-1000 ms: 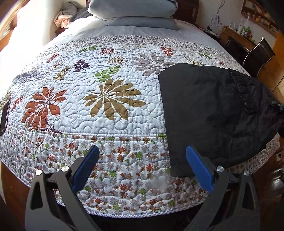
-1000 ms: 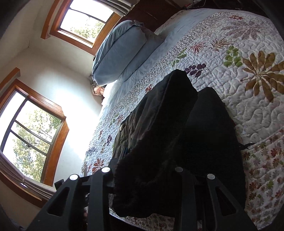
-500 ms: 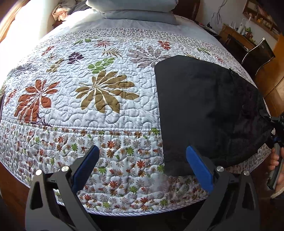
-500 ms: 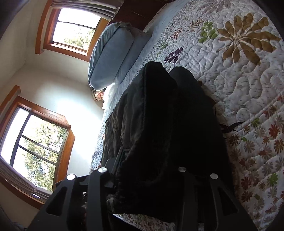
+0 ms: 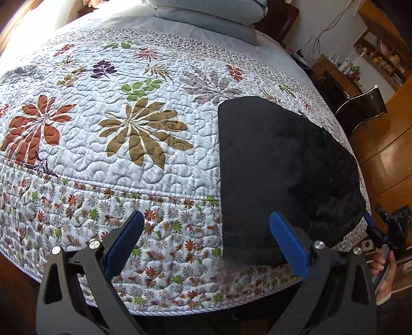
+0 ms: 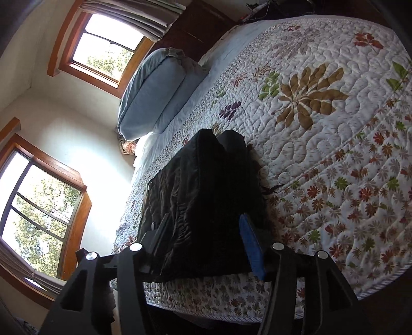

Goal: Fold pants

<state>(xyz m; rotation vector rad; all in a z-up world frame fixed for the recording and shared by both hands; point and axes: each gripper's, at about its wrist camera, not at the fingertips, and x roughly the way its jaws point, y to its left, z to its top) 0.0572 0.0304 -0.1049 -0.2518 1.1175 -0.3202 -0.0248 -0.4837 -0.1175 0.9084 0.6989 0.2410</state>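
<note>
The black pants [image 5: 278, 165] lie folded on the quilted bed at its right near corner. They also show in the right wrist view [image 6: 206, 206]. My left gripper [image 5: 206, 242] is open and empty, held above the bed's front edge, its right finger over the pants' near left corner. My right gripper [image 6: 206, 232] is open, its fingers on either side of the pants' edge without pinching it. It also shows at the right edge of the left wrist view [image 5: 370, 226].
The floral quilt [image 5: 128, 154] covers the bed. Blue-grey pillows [image 5: 206, 13] are stacked at the head. A chair [image 5: 365, 103] and wooden shelves [image 5: 381, 51] stand to the right of the bed. Windows [image 6: 103, 43] are on the far walls.
The right gripper has opened and let go of the pants, which now lie flat on the bed. The left gripper has shifted slightly and stayed open.
</note>
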